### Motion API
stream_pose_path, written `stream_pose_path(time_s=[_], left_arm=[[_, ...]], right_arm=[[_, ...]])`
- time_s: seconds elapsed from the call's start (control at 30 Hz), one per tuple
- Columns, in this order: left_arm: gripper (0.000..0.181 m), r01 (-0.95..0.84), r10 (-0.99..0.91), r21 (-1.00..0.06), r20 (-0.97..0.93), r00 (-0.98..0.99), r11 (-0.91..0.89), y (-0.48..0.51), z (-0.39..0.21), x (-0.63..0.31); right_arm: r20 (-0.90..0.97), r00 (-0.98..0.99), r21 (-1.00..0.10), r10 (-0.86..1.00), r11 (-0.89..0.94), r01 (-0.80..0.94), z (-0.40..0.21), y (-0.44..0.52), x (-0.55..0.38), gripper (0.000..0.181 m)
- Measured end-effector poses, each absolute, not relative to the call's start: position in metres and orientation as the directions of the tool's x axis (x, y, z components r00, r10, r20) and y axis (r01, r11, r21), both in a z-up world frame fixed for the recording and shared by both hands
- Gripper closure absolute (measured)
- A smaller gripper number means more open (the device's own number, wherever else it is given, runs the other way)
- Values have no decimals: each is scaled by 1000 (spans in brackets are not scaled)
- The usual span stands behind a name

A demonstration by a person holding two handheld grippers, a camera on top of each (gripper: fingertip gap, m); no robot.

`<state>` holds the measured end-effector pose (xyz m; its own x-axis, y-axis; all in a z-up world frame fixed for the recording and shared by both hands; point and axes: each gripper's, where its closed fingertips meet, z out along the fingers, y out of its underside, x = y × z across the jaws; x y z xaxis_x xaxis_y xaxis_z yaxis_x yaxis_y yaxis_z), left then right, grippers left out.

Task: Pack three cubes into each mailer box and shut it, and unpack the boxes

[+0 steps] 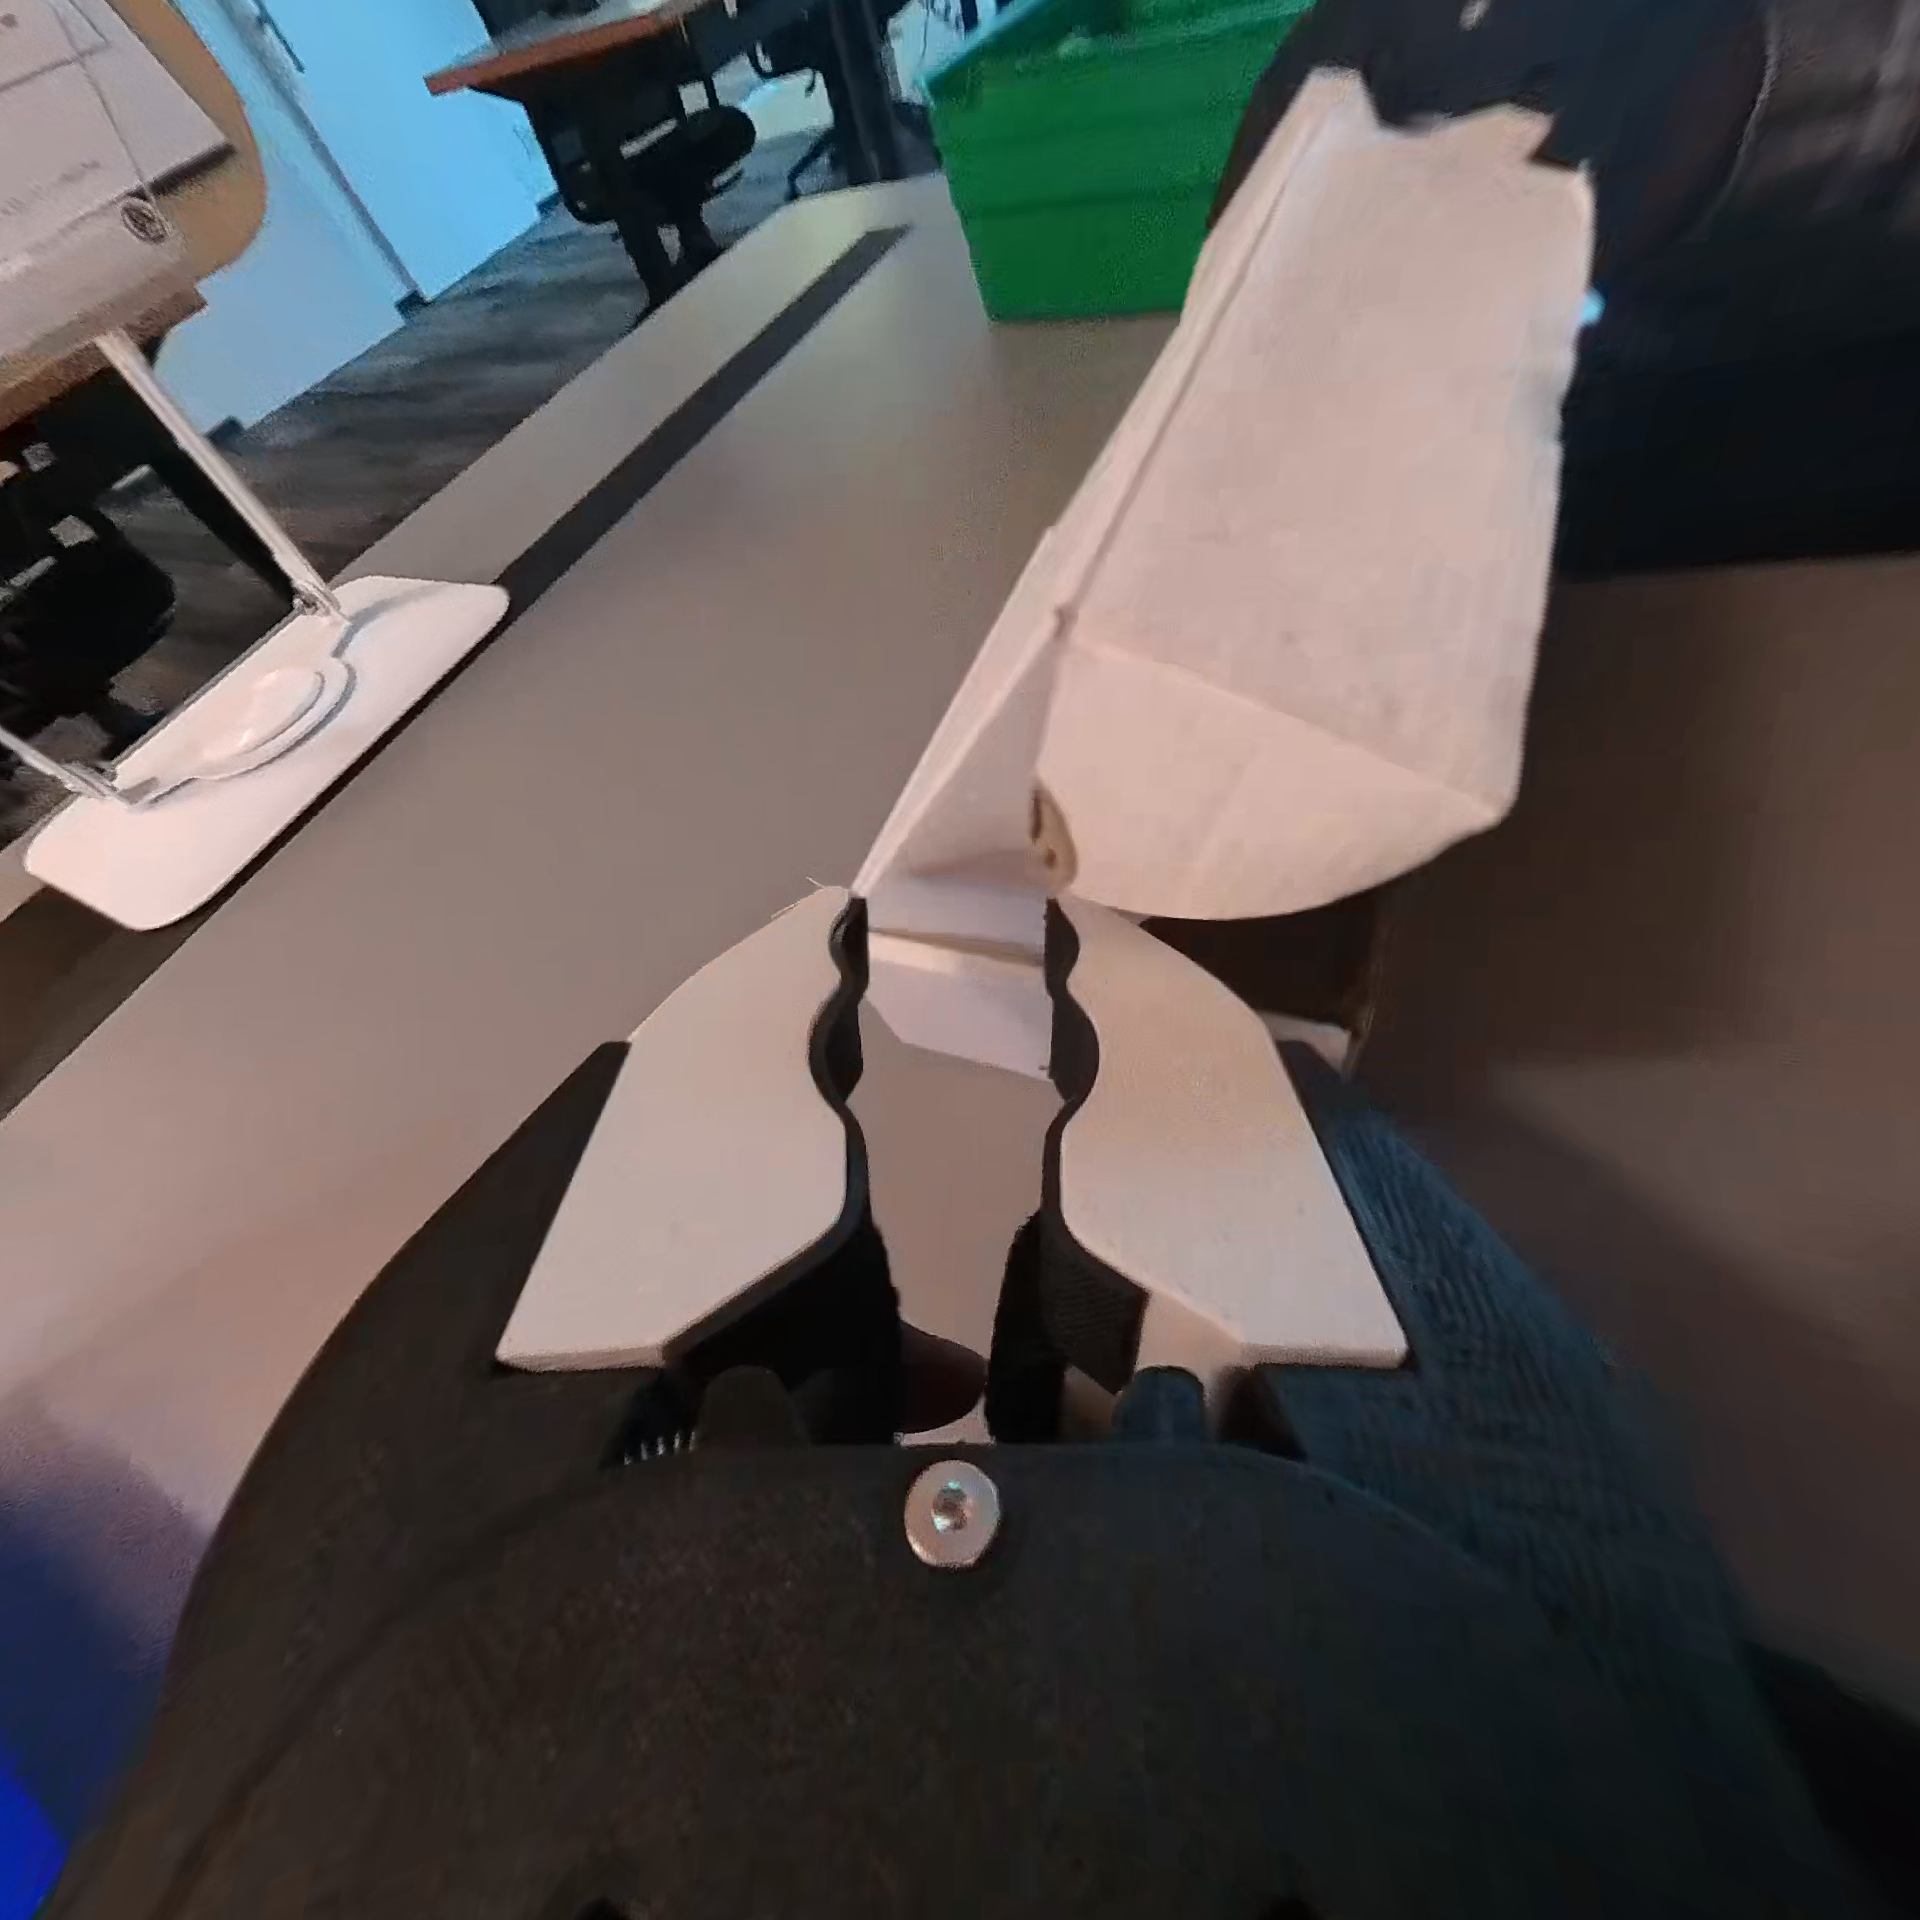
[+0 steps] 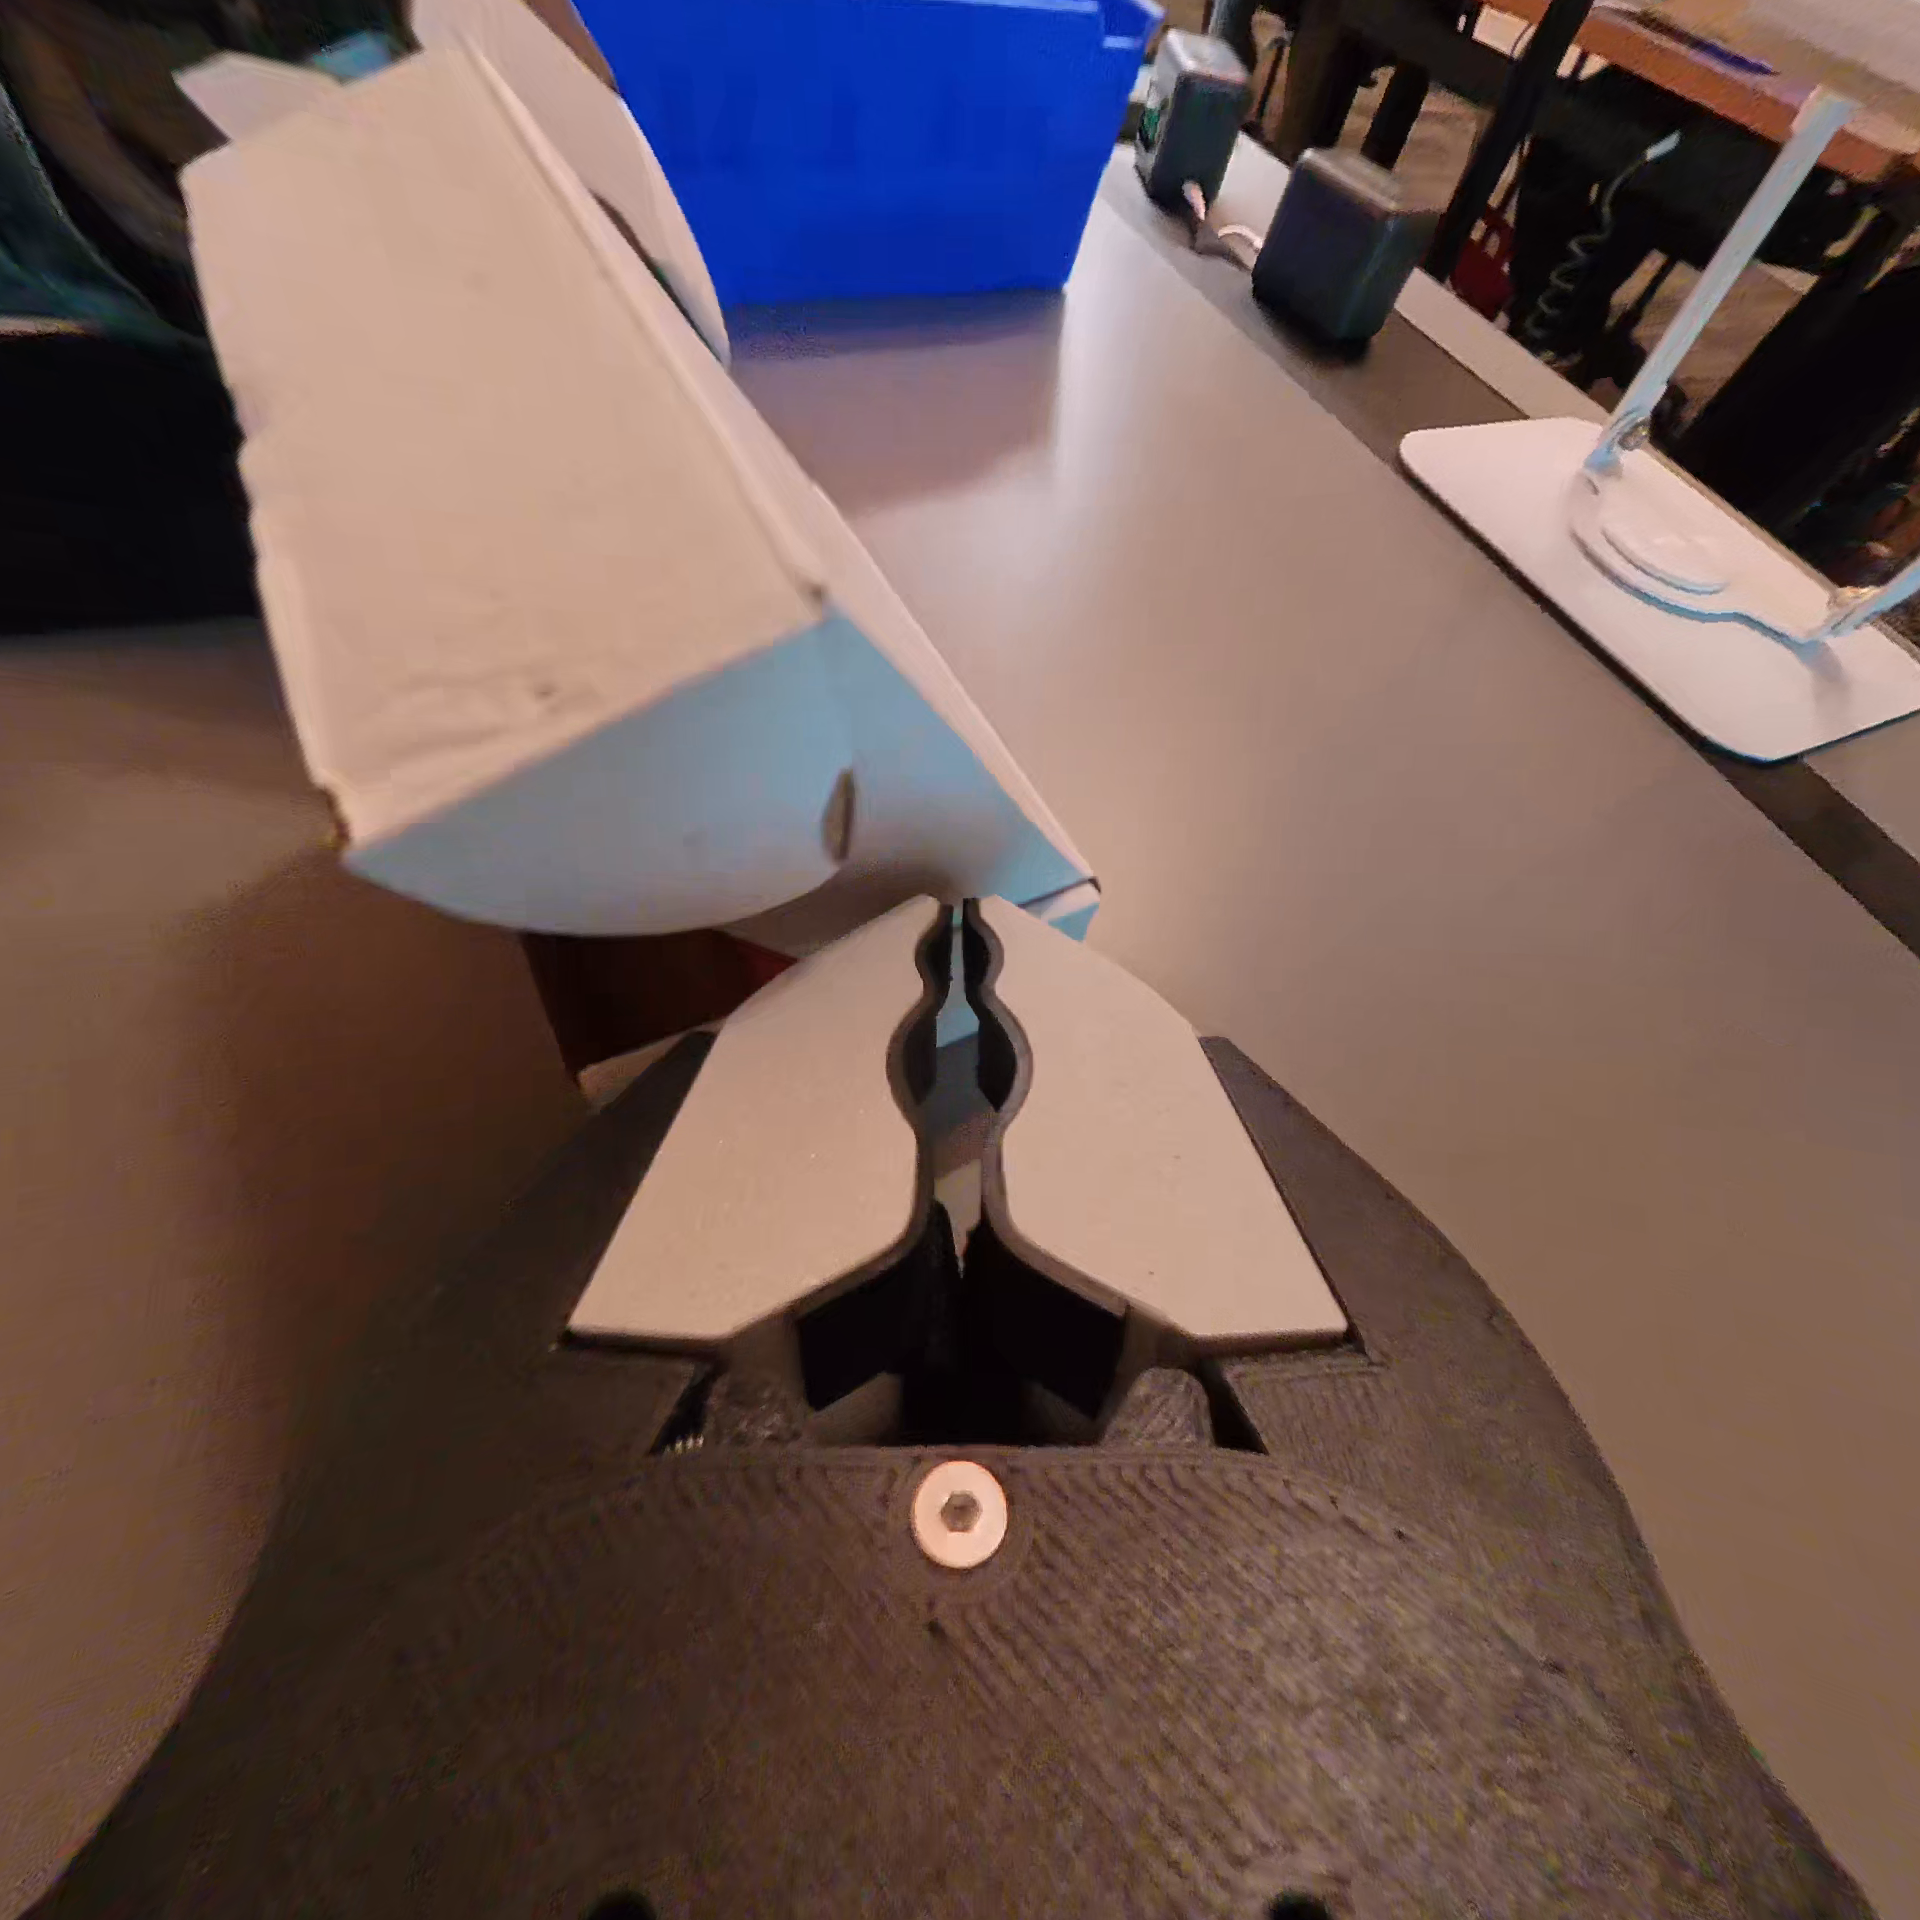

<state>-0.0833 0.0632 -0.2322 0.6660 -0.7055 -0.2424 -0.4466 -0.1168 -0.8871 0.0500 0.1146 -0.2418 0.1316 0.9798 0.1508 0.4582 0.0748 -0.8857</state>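
A white mailer box [image 1: 1299,520] has its lid raised at a slant over the grey table [image 1: 623,779]. My left gripper [image 1: 951,925] has its jaws partly closed on a folded white flap [image 1: 956,987] at the near corner of the lid. In the right wrist view the same box [image 2: 468,468] slants up to the left. My right gripper [image 2: 956,914] is pinched almost fully closed on a thin cardboard edge at the lid's other corner. A rounded side ear [image 2: 644,831] hangs from the lid. The lid hides the inside of the box, and I see no cubes.
A green bin [image 1: 1081,177] stands behind the box in the left wrist view, a blue bin [image 2: 862,135] in the right wrist view. White monitor stands [image 1: 270,727] [image 2: 1662,582] sit near the table's far edge. Two dark small devices [image 2: 1340,249] lie beyond. Across from one pair of fingers to the other is roughly 15 centimeters.
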Motion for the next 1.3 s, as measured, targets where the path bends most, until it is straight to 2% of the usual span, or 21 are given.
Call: stream_pose_path(time_s=[0.13, 0.17, 0.27, 0.3, 0.33, 0.4, 0.5, 0.57, 0.63, 0.67, 0.7, 0.73, 0.83, 1.0, 1.17, 1.3], left_arm=[[131, -526, -694, -849, -344, 633, -58, 47, -234, -92], [123, -541, -682, -840, -375, 627, -36, 42, -231, -96], [102, -595, -622, -796, -524, 582, 115, 22, -214, -100], [98, -612, -577, -769, -589, 567, 183, 16, -206, -98], [97, -630, -523, -735, -650, 551, 250, 11, -198, -93], [99, -664, -420, -648, -756, 502, 373, 1, -187, -76], [112, -746, -303, -508, -860, 411, 431, 1, -186, -58], [121, -764, -276, -469, -882, 382, 443, 5, -185, -52], [129, -780, -283, -454, -889, 361, 432, 10, -186, -48], [137, -791, -284, -446, -892, 352, 419, 13, -187, -48], [153, -804, -284, -435, -896, 342, 406, 15, -187, -49], [167, -812, -301, -425, -898, 321, 400, 15, -189, -48], [173, -803, -318, -425, -896, 309, 417, 8, -185, -44], [176, -746, -509, -579, -774, 377, 329, -7, -186, -37], [176, -585, -746, -808, -430, 509, 66, -18, -194, -33], [175, -492, -822, -861, -185, 538, -129, -21, -212, -34]], right_arm=[[201, 121, -871, 972, 121, 475, -242, 105, 64, 169], [243, 114, -858, 963, 159, 489, -241, 103, 70, 161], [489, 89, -778, 867, 389, 493, -229, 92, 88, 131], [593, 102, -737, 798, 488, 469, -219, 87, 90, 123], [693, 126, -680, 709, 586, 441, -207, 81, 91, 124], [818, 152, -565, 555, 726, 392, -191, 61, 87, 131], [888, 146, -455, 436, 789, 413, -186, 49, 75, 134], [918, 130, -393, 375, 812, 433, -186, 49, 70, 137], [931, 91, -355, 353, 820, 449, -191, 50, 66, 148], [936, 76, -338, 343, 823, 456, -192, 51, 64, 153], [940, 61, -324, 335, 827, 458, -193, 51, 63, 159], [939, 48, -325, 341, 829, 454, -193, 50, 62, 164], [910, 51, -394, 412, 820, 414, -185, 44, 63, 173], [797, -29, -540, 603, 734, 411, -184, 31, 66, 176], [531, -95, -733, 842, 513, 446, -193, 23, 68, 177], [354, -137, -793, 925, 374, 481, -208, 17, 68, 177]])
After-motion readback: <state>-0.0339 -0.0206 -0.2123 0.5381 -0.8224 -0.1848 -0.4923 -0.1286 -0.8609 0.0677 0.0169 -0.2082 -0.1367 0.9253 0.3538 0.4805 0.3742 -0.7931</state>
